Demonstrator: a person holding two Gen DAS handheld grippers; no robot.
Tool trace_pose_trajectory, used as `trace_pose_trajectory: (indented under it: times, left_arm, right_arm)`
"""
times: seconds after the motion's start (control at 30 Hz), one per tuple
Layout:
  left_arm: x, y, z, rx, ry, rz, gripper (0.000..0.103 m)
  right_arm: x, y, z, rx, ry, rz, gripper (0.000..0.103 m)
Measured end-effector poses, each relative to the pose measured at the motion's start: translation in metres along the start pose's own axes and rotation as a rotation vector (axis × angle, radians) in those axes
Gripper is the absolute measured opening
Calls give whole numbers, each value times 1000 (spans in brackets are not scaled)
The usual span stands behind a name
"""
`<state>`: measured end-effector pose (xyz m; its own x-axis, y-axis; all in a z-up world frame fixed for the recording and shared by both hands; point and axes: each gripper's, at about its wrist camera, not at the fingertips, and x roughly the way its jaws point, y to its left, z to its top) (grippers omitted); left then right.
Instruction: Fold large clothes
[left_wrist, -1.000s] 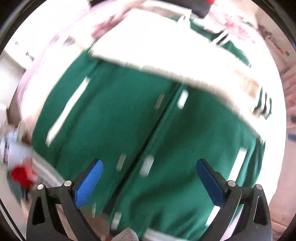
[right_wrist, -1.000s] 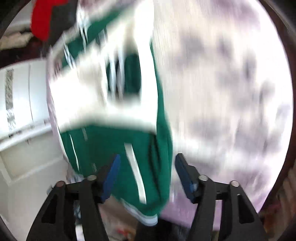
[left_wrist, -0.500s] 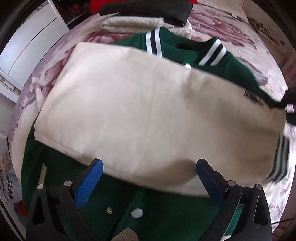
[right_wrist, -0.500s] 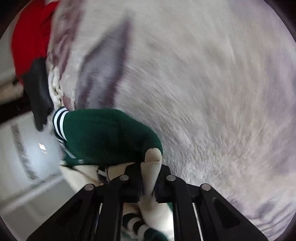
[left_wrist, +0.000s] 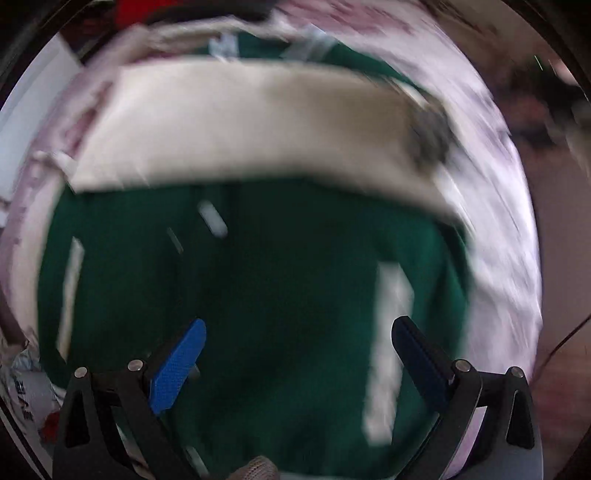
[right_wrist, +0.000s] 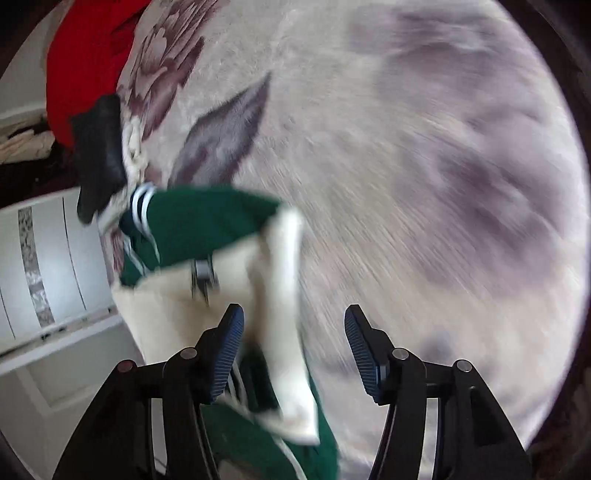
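A green varsity jacket (left_wrist: 258, 280) lies front-up on a floral bedspread, blurred by motion. One cream sleeve (left_wrist: 251, 129) is folded across its chest. My left gripper (left_wrist: 295, 354) points straight down over the green lower front, open, with nothing between its blue pads. In the right wrist view the jacket's green shoulder (right_wrist: 199, 221) and the cream sleeve's end (right_wrist: 284, 295) lie at the bed's left side. My right gripper (right_wrist: 293, 347) is opening. The sleeve's fold lies between the jaws, close to the left finger (right_wrist: 229, 350), and the pads do not press it.
The pale floral bedspread (right_wrist: 406, 184) fills the right wrist view and rims the jacket (left_wrist: 495, 221). A red garment (right_wrist: 85, 55) and a black item (right_wrist: 99, 147) lie at the bed's far left corner. White cabinet doors (right_wrist: 48, 266) stand beside the bed.
Half a second ago my right gripper was shut on the cream sleeve; now its jaws stand apart and the sleeve lies loose. My left gripper has slid back from the sleeve to over the green front.
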<state>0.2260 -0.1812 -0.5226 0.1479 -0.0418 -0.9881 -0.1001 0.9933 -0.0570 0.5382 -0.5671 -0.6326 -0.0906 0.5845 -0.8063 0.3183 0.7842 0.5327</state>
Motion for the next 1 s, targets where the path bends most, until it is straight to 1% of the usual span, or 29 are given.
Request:
trace_pose_trajectory:
  times: [0.03, 0.07, 0.1, 0.13, 0.2, 0.27, 0.3, 0.33, 0.37, 0.4, 0.43, 0.47, 0.5, 0.53, 0.57, 0.6, 0.67, 0.7, 0.77, 0.8, 0.87, 0.9, 0.93, 0.97, 1.0]
  left_arm:
    - [2, -14, -21, 30, 44, -25, 103]
    - [7, -29, -43, 59, 92, -37, 103]
    - [13, -44, -67, 85, 146, -56, 103]
    - [19, -54, -84, 100, 180, -72, 103]
    - [31, -72, -110, 135, 224, -73, 103]
    - [48, -92, -134, 184, 248, -51, 103]
    - [58, -100, -144, 220, 244, -3, 100]
    - [65, -104, -150, 244, 236, 44, 81]
    - [71, -105, -155, 256, 220, 93, 65]
    - [74, -103, -159, 248, 200, 137, 48]
    - [71, -99, -160, 222, 177, 115, 42]
    - [67, -96, -161, 197, 159, 105, 33]
    - [60, -92, -163, 169, 134, 87, 23]
    - [53, -90, -165, 148, 115, 67, 16]
    - [47, -88, -166, 135, 94, 58, 13]
    - [38, -86, -167, 120, 68, 54, 9]
    - [25, -80, -168, 80, 40, 30, 8]
    - [18, -75, -168, 55, 30, 17, 7]
    - [8, -68, -166, 23, 12, -1, 6]
    - [3, -65, -166, 13, 0, -8, 6]
    - [-6, -58, -168, -11, -30, -28, 6]
    - [-10, -52, -174, -21, -41, -39, 6]
    - [-15, -42, -170, -25, -50, -48, 6]
    - [-20, -39, -171, -33, -65, -57, 6]
    - [-25, -32, -172, -48, -79, -69, 6]
  right_arm:
    - [-12, -7, -17, 0, 9, 3, 69]
    - [-28, -20, -28, 2, 14, 7, 76]
    - [-37, -35, -35, 2, 17, 1, 80]
    - [-39, -44, -43, 0, 22, -15, 81]
    - [-49, -66, -62, 1, 29, -35, 81]
    - [-38, -80, -71, 22, 29, -7, 81]
    - [-32, -82, -71, 27, 28, 5, 81]
    - [-24, -84, -70, 27, 22, 19, 81]
    - [-14, -84, -67, 13, 12, 36, 81]
    - [-5, -82, -63, 3, 6, 55, 81]
    - [5, -78, -58, -15, -2, 99, 81]
    - [15, -74, -55, -23, -5, 132, 82]
    - [23, -70, -51, -31, -5, 170, 90]
    - [34, -65, -45, -48, 1, 219, 94]
    - [41, -61, -42, -57, -3, 238, 97]
    - [49, -56, -38, -72, -10, 259, 98]
    - [64, -45, -33, -100, 6, 316, 100]
    - [70, -41, -32, -105, 20, 331, 100]
    - [90, -28, -31, -111, 78, 387, 101]
    - [100, -19, -31, -128, 111, 391, 101]
    - [115, -1, -32, -166, 148, 340, 101]
    - [120, 5, -33, -175, 152, 302, 100]
    - [123, 8, -34, -171, 145, 276, 98]
    - [124, 14, -36, -168, 128, 254, 78]
    - [123, 20, -39, -167, 117, 215, 38]
